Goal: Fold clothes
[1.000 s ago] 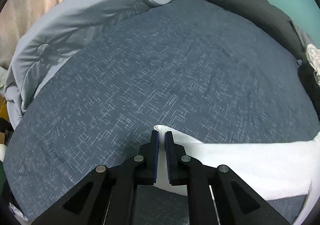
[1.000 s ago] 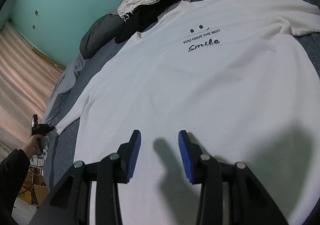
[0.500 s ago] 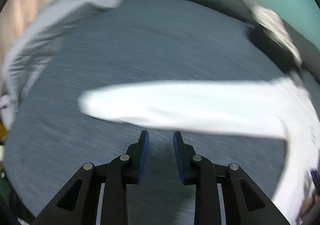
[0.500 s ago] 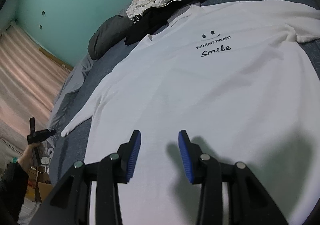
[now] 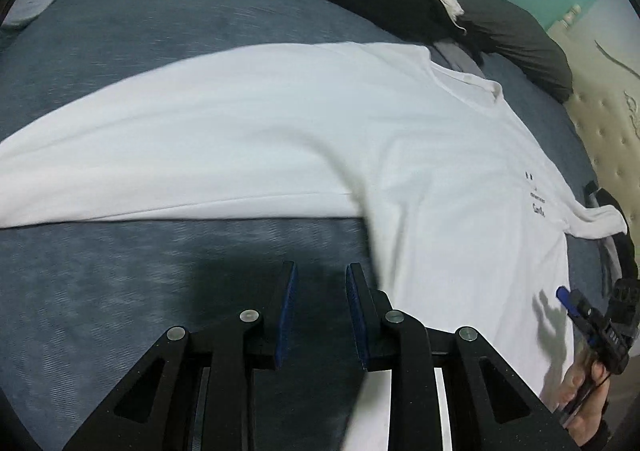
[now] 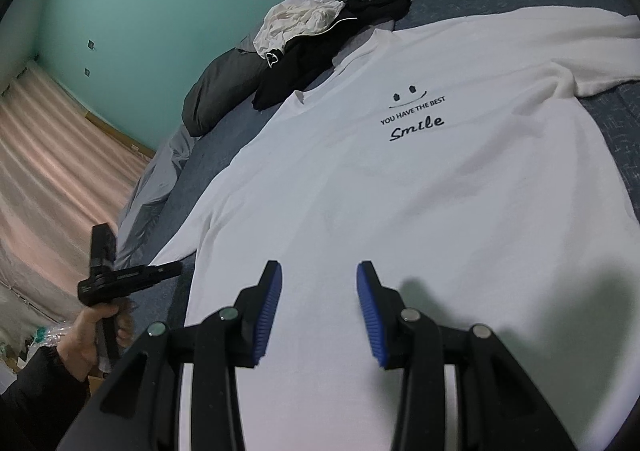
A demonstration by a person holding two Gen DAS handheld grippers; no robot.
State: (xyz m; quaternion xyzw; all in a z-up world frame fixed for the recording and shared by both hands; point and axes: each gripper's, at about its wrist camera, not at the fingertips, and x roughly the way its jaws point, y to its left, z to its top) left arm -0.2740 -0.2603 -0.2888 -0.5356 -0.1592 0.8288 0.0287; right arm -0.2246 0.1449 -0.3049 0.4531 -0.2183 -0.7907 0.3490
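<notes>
The bed has a dark blue cover. A white shirt lies flat on it, stretching out ahead of the right tongs, which hang over its bottom part, spread apart and empty. The left tongs are a little apart and empty, just beside the shirt's edge.

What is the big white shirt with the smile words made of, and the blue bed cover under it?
The white long-sleeved shirt looks like soft matte knit cotton: it lies limp with gentle creases, though the fibre can't be confirmed. The dark blue bed cover seems a woven fabric, dull, flecked with pale crosshatch threads.
</notes>
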